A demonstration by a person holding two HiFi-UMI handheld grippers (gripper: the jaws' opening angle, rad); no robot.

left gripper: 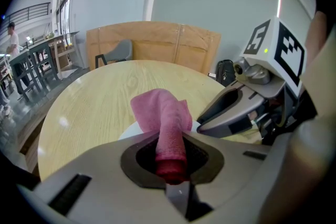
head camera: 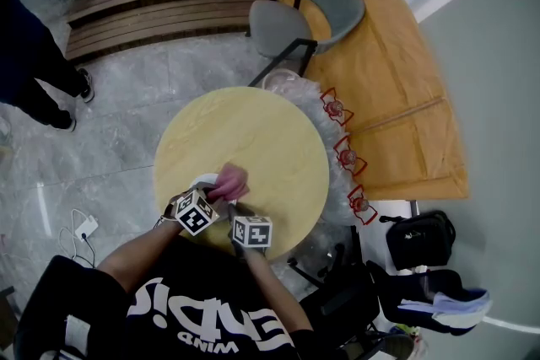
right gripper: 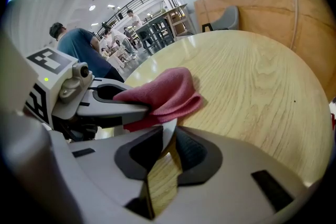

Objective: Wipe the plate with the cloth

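A pink cloth (head camera: 229, 180) (left gripper: 163, 113) is clamped in my left gripper (head camera: 221, 193) (left gripper: 170, 157), its free end flopping over a white plate (head camera: 201, 180) (left gripper: 130, 131) near the front edge of the round wooden table (head camera: 253, 139). My right gripper (head camera: 237, 212) (right gripper: 167, 149) is shut on the plate's thin white rim (right gripper: 169, 136), which stands edge-on between its dark pads. In the right gripper view the cloth (right gripper: 170, 94) hangs from the left gripper (right gripper: 143, 110), just ahead of my jaws. Most of the plate is hidden by cloth and grippers.
A grey chair (head camera: 295, 21) stands beyond the table. Red wire-framed items (head camera: 346, 156) lie on clear plastic at the table's right edge. A black bag (head camera: 422, 236) sits on the floor at right. A person (head camera: 34, 55) stands at far left; a cable (head camera: 84, 228) lies nearby.
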